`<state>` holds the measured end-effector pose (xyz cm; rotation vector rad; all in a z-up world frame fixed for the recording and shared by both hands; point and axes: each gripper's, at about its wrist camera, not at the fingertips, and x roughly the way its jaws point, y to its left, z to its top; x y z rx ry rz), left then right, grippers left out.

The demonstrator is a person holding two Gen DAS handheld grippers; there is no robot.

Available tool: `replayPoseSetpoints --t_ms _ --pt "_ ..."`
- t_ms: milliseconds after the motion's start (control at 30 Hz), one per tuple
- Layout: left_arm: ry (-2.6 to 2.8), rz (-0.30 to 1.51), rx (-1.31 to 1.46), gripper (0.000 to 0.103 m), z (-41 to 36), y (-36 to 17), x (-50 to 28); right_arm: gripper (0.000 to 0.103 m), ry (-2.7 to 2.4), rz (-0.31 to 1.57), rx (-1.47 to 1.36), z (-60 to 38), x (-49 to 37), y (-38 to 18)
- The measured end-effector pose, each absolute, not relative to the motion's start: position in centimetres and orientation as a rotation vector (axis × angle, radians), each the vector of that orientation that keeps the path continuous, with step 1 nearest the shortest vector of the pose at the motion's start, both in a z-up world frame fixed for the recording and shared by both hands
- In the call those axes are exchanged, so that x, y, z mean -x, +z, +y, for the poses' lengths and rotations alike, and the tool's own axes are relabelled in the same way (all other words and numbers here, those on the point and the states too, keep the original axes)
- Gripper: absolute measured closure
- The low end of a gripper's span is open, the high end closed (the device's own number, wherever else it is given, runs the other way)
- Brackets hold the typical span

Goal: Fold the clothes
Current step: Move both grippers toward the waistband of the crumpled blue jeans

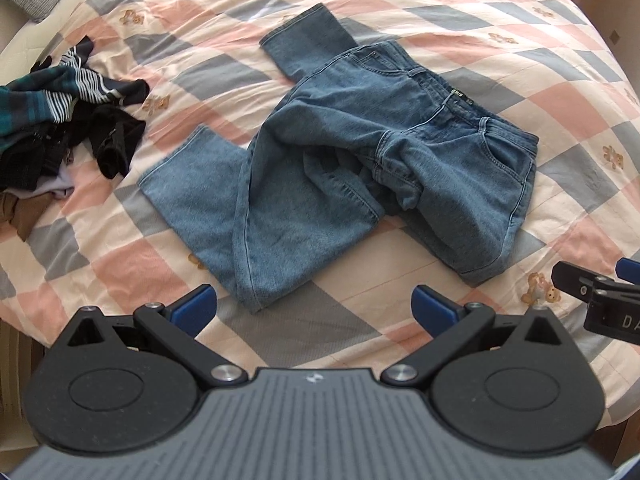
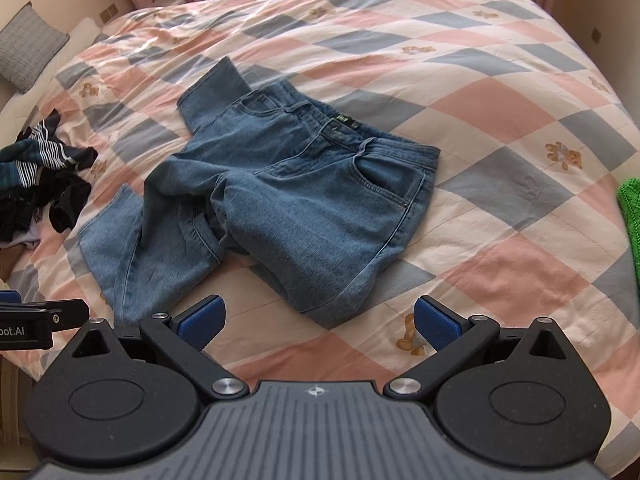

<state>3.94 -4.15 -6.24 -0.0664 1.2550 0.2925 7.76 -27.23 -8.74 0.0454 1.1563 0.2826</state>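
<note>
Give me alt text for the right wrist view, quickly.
Crumpled blue jeans lie unfolded on a checked pink, grey and cream bedspread, just beyond the open right gripper, whose jaws hold nothing. A pile of dark clothes sits far left.

I see a bed [image 2: 480, 92] under a checked quilt, carrying rumpled jeans [image 2: 280, 200] mid-bed and a clothes pile [image 2: 36, 184] at its left edge.

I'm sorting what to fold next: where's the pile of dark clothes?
The pile of dark clothes lies at the far left edge of both views on the checked quilt, left of the jeans and apart from them.
</note>
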Motion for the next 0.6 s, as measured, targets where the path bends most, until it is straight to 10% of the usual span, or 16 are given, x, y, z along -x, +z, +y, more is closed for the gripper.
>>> replayPoseSetpoints --t_ms 600 --pt "0.232 1.297 0.011 0.001 -3.9 -8.0 -5.7 0.000 0.219 1.145 -0.073 -27.6 -8.6 -9.5"
